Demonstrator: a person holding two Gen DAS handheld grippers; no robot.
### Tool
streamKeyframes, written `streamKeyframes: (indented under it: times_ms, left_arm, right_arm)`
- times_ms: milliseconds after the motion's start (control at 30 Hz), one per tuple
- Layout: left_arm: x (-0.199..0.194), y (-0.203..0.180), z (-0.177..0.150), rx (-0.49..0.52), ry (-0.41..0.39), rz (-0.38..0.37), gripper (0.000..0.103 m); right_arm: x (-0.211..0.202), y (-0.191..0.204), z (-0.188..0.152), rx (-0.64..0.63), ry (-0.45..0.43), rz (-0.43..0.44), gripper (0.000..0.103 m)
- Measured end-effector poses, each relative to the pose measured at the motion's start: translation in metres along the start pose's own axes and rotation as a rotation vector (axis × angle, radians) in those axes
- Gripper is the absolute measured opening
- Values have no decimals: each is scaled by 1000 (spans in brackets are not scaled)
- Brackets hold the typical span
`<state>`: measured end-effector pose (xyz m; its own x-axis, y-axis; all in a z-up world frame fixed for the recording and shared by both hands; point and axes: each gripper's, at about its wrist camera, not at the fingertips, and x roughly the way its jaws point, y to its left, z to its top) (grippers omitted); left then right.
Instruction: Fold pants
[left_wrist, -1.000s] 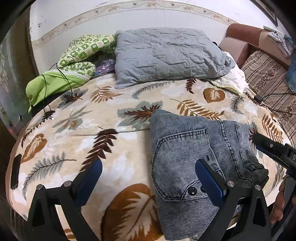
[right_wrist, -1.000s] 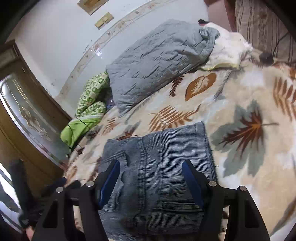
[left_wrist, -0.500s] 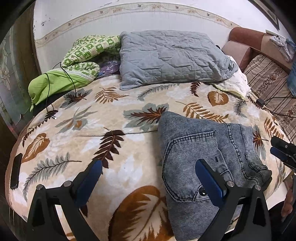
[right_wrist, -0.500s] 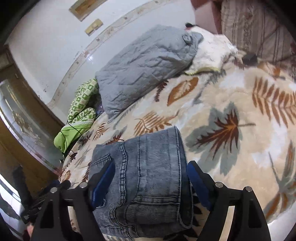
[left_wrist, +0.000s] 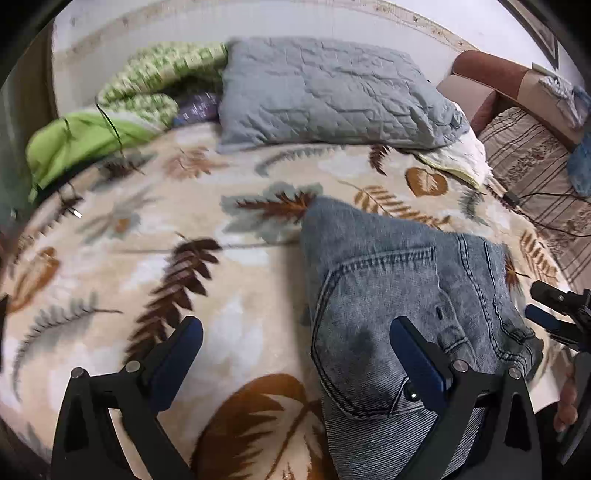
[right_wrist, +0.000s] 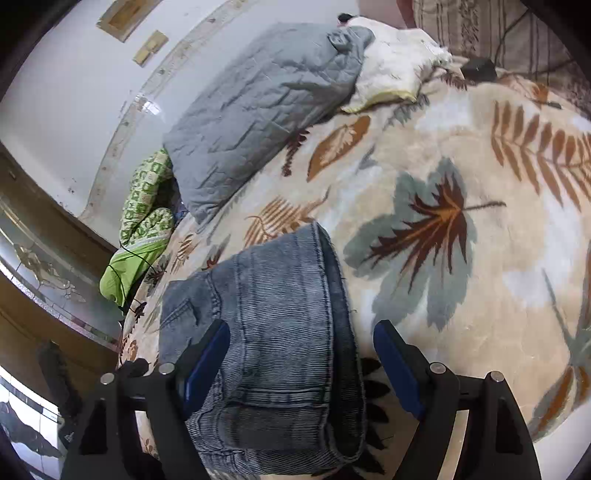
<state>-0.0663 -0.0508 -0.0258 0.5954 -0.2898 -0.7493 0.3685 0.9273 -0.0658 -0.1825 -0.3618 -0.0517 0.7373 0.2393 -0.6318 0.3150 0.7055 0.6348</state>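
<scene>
The blue-grey jeans (left_wrist: 406, 288) lie folded into a thick rectangle on the leaf-print blanket (left_wrist: 229, 332), back pocket up, near the bed's front edge. My left gripper (left_wrist: 295, 336) hangs open over the jeans' left edge, its right finger (left_wrist: 413, 354) above the pocket and its left finger over bare blanket. In the right wrist view the jeans (right_wrist: 284, 306) show their stacked folded edge. My right gripper (right_wrist: 301, 339) is open and straddles that edge, with one finger (right_wrist: 207, 354) over the denim and the other over the blanket. The pads grip nothing.
A grey quilted pillow (left_wrist: 325, 96) and green bedding (left_wrist: 110, 122) lie at the head of the bed by the wall. A white cloth (right_wrist: 391, 70) sits beside the pillow. A striped sofa cushion (left_wrist: 532, 158) with cables lies to the right. A wooden cabinet (right_wrist: 44, 236) stands on the left.
Both grippers have sunk closer to the jeans. The right gripper's jaws stand a little wider and have slid to the jeans' right edge. The jeans lie as before.
</scene>
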Motion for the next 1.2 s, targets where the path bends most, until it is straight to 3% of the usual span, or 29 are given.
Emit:
streamKeyframes:
  times_ms: [233, 433, 600, 767, 933, 1067, 1133, 1200]
  left_arm:
    - [29, 24, -8, -92, 91, -199, 101]
    - [40, 18, -12, -108, 143, -259, 101]
    - [42, 4, -15, -90, 170, -315, 101]
    - [41, -13, -17, -64, 178, -383, 101]
    - [41, -24, -14, -40, 149, -389, 101]
    - [42, -13, -11, -108, 136, -421, 91]
    - [42, -9, -9, -130, 134, -427, 81]
    - [41, -8, -9, -130, 131, -412, 72]
  right_arm:
    - [21, -13, 1, 47, 93, 14, 83]
    - [26, -19, 1, 69, 128, 76, 85]
    - [36, -11, -8, 47, 223, 196, 85]
    - [48, 7, -17, -9, 262, 223, 87]
    - [62, 17, -19, 23, 264, 250, 87]
    - [69, 20, -17, 66, 251, 249, 86]
    - [72, 24, -16, 67, 247, 241, 82]
    - [76, 32, -18, 73, 249, 237, 64]
